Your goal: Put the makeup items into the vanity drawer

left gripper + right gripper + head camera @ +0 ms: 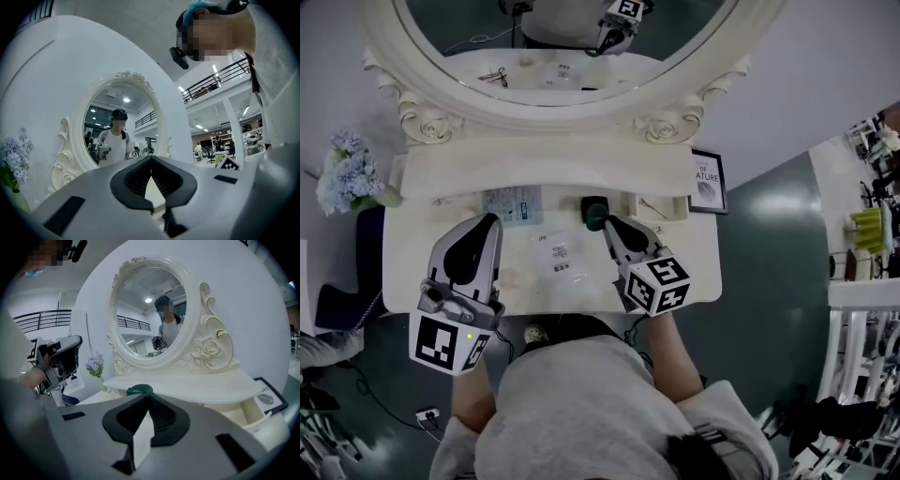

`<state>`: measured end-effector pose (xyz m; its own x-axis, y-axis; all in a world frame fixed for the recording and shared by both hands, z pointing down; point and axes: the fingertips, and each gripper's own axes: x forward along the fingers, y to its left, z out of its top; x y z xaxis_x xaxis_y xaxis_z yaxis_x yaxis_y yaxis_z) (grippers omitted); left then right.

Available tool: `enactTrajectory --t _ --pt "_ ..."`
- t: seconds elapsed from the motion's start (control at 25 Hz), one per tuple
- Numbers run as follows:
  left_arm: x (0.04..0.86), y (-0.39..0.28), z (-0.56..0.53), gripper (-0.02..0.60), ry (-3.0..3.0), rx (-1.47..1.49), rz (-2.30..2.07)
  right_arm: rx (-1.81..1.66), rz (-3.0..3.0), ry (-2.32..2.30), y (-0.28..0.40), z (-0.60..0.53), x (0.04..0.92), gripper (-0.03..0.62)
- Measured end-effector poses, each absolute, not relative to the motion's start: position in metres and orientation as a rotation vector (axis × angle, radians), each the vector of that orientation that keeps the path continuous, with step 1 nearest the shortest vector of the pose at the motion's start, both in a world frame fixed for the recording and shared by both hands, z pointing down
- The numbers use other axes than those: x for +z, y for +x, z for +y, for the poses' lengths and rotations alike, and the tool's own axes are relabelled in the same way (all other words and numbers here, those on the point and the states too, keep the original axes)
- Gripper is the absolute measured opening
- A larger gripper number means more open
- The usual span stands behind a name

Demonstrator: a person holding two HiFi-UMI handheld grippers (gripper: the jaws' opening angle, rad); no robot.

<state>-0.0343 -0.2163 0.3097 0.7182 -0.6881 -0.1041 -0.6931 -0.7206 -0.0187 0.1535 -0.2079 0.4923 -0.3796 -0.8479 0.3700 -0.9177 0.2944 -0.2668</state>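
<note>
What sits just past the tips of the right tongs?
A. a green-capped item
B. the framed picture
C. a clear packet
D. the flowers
A: in the right gripper view a green cap shows just above the closed tips of the right tongs.

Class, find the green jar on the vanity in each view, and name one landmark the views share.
Head view: green jar, centre, just below the vanity shelf.
Left gripper view: not in it.
Right gripper view: low centre, just past the right gripper's tips.
Shared landmark: the oval mirror.
</note>
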Motion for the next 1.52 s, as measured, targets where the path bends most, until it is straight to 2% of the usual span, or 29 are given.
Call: enactTrajectory --t 1.04,1.52 --pt "0.307 0.056 -0.207 0.014 -2.961 0.174 0.862 0.659 -2.166 2.058 0.283 -0.165 0.479 0.029" --pt "0.313 0.055 -0.213 0.014 -2.96 0.14 0.904 0.735 -1.981 2.004 0.319 -0.18 0.515 0.029"
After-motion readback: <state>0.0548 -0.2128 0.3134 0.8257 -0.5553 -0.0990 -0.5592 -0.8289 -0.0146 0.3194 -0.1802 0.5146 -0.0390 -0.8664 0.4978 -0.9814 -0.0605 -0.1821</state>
